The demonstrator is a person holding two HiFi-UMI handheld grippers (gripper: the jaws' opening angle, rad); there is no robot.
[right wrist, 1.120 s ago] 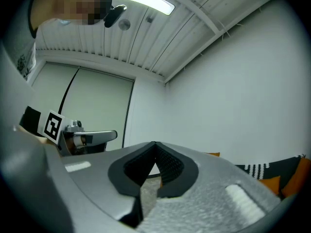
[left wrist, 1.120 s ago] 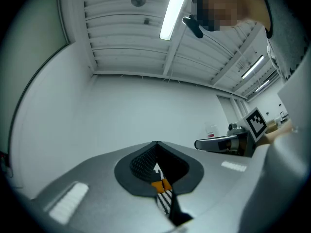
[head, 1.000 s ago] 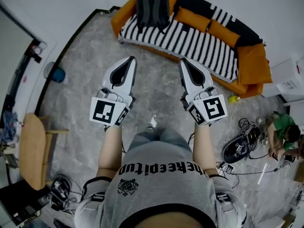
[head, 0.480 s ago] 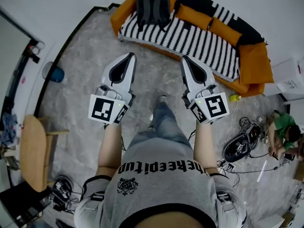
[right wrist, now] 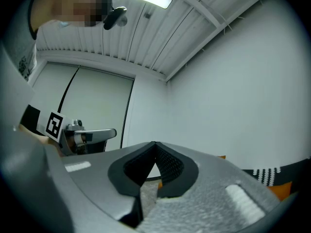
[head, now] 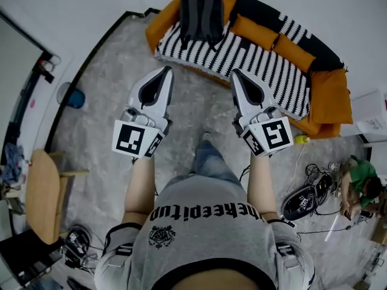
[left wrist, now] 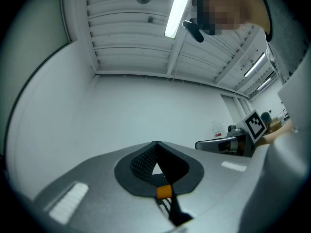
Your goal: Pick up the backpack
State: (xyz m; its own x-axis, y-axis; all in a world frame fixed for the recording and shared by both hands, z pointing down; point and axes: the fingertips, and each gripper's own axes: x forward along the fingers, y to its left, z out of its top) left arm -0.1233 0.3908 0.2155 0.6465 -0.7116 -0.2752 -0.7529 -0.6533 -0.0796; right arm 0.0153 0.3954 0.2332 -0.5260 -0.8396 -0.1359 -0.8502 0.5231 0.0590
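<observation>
Dark backpack (head: 202, 14) leans at the left end of a striped sofa (head: 260, 56), well apart from the left gripper (head: 165, 72) and right gripper (head: 236, 75), both empty with jaws together; arriving unopened, they would likely just topple it.

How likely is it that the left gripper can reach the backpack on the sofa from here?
Probably not yet. The left gripper is held over bare floor, clearly short of the backpack on the sofa. Nothing blocks the way, but its jaws are together.
</observation>
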